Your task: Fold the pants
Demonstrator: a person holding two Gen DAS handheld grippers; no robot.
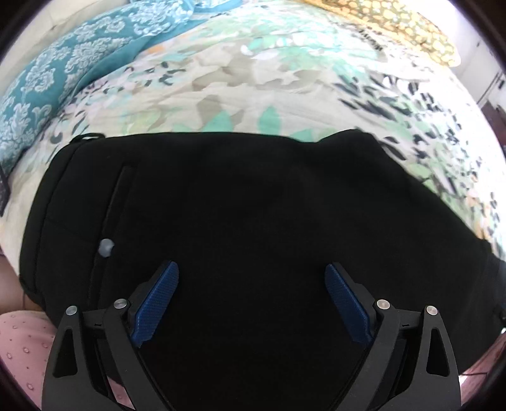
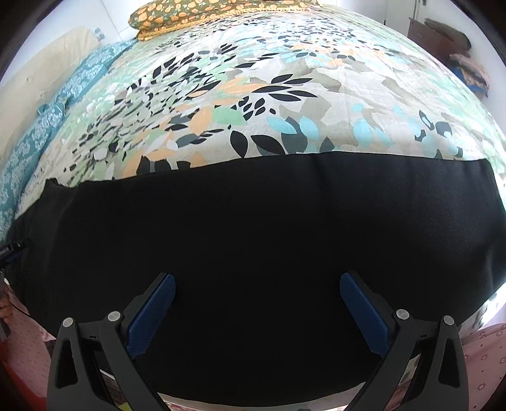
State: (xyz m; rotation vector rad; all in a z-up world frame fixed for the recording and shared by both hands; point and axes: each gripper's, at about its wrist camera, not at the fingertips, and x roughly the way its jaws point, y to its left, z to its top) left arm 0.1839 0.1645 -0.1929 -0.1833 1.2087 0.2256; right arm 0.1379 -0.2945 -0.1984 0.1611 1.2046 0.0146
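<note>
- Left gripper (image 1: 251,273): jaws spread wide, nothing between the blue pads (image 1: 158,300). Black pants (image 1: 253,205) lie flat under and ahead of the jaws on the floral bedspread (image 1: 253,95).
- Hard to read: the pants are near-uniform black, so folds and layers between the jaws can't be made out. Can't tell if the pad tips touch the cloth or hover over it.
- Left of the left jaw: pocket slit with a small grey button (image 1: 106,246); a belt loop (image 1: 87,137) at the far-left corner. The near edge of the pants is hidden behind the gripper frame.
- Ahead of the jaws: straight far edge of the pants, then open bedspread. Teal patterned pillow (image 1: 63,63) far left, cut off by the lens rim; yellow patterned pillow (image 1: 411,28) far right.
- Right gripper (image 2: 257,283): jaws fully apart, empty. Pants (image 2: 253,221) fill the band under and ahead of them.
- Right of the right jaw: the pants end in a straight vertical edge, bedspread (image 2: 284,79) beyond. Left end runs out of frame.
- Ahead: far edge clean, plenty of bare bedspread up to an orange-flowered pillow (image 2: 189,12).
</note>
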